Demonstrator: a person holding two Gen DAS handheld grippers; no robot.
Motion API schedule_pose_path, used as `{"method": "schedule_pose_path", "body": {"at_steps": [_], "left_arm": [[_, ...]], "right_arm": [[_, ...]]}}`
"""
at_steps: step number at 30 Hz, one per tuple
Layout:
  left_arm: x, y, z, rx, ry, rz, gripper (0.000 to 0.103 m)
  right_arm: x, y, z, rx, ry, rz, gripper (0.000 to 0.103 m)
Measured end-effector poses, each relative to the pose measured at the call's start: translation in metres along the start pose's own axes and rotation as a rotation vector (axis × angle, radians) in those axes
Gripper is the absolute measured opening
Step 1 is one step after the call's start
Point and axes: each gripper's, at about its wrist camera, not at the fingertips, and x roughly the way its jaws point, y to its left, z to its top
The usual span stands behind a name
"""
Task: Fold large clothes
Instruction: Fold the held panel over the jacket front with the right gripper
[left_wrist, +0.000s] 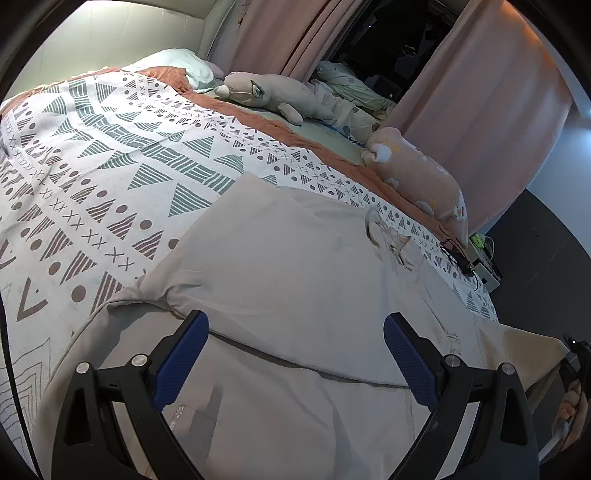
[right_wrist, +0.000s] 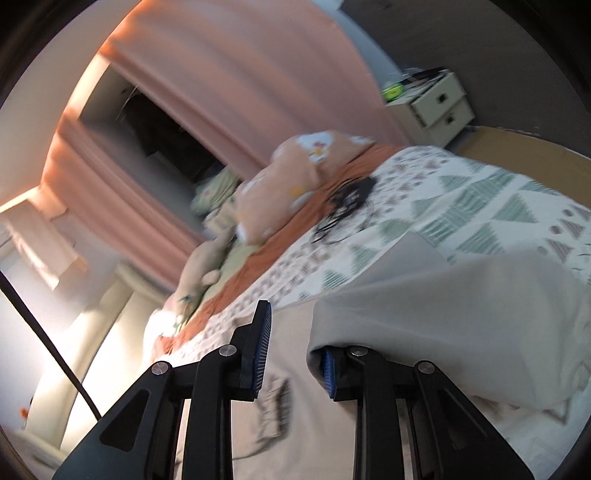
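A: Where does the garment (left_wrist: 295, 266) lie?

B: It is a large beige piece spread flat on the bed (left_wrist: 110, 155), over the patterned cover, with its neckline toward the far side near a black cable (left_wrist: 458, 258). One sleeve bunches at the left.

A: And the left hand-held gripper (left_wrist: 295, 354)?

B: It stands wide open just above the near part of the cloth, with nothing between its blue pads (left_wrist: 181, 362). A dark seam or fold line runs across the cloth between them.

A: The right hand-held gripper (right_wrist: 293, 354)?

B: In the right wrist view its jaws stand narrow, with a gap showing between the pads. A fold of the beige cloth is draped over the right finger and hangs lifted off the bed. Whether the pads actually pinch it cannot be told. In the left wrist view, a corner of the garment is pulled up toward the right edge, where a hand (left_wrist: 570, 406) shows.

A: What else is on the bed?

B: A plush toy (left_wrist: 273, 94) and a peach pillow (left_wrist: 417, 177) lie along the far side, by the pink curtains (left_wrist: 487, 92). A small drawer unit (right_wrist: 436, 107) stands beyond the bed.
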Motion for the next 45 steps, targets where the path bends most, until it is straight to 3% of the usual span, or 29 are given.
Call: {"method": "schedule_pose_path", "body": {"at_steps": [4, 12, 17, 22, 23, 25, 26, 27, 31, 37, 42, 45], "left_arm": [[0.000, 0.002, 0.001, -0.020, 0.002, -0.010, 0.098], [0.001, 0.004, 0.003, -0.032, 0.007, -0.019, 0.098], [0.003, 0.003, 0.002, -0.038, 0.026, -0.034, 0.098], [0.004, 0.002, 0.001, -0.033, 0.029, -0.034, 0.098], [0.004, 0.003, 0.001, -0.036, 0.029, -0.034, 0.098], [0.004, 0.004, 0.001, -0.043, 0.029, -0.034, 0.098], [0.004, 0.005, 0.001, -0.045, 0.030, -0.035, 0.098], [0.004, 0.005, 0.000, -0.047, 0.031, -0.036, 0.098], [0.005, 0.004, -0.001, -0.043, 0.037, -0.037, 0.098], [0.003, 0.002, -0.003, -0.043, 0.033, -0.041, 0.098], [0.002, 0.004, -0.004, -0.057, 0.041, -0.052, 0.098], [0.001, 0.003, -0.002, -0.060, 0.035, -0.059, 0.098]], "right_arm": [[0.019, 0.027, -0.015, -0.037, 0.072, 0.042, 0.022], [0.097, 0.049, -0.056, -0.074, 0.248, 0.054, 0.022], [0.145, 0.036, -0.097, -0.050, 0.364, -0.004, 0.022], [0.166, 0.014, -0.123, 0.042, 0.477, -0.090, 0.022], [0.162, 0.017, -0.123, 0.046, 0.480, -0.102, 0.023], [0.152, 0.016, -0.116, 0.035, 0.472, -0.100, 0.038], [0.145, 0.017, -0.109, 0.025, 0.464, -0.098, 0.065], [0.138, 0.018, -0.106, 0.017, 0.455, -0.094, 0.085], [0.098, 0.011, -0.082, -0.010, 0.397, -0.085, 0.086], [0.038, -0.039, -0.043, 0.055, 0.316, -0.194, 0.086], [-0.004, -0.084, -0.036, 0.188, 0.251, -0.260, 0.086], [-0.002, -0.098, -0.046, 0.245, 0.238, -0.245, 0.086]]}}
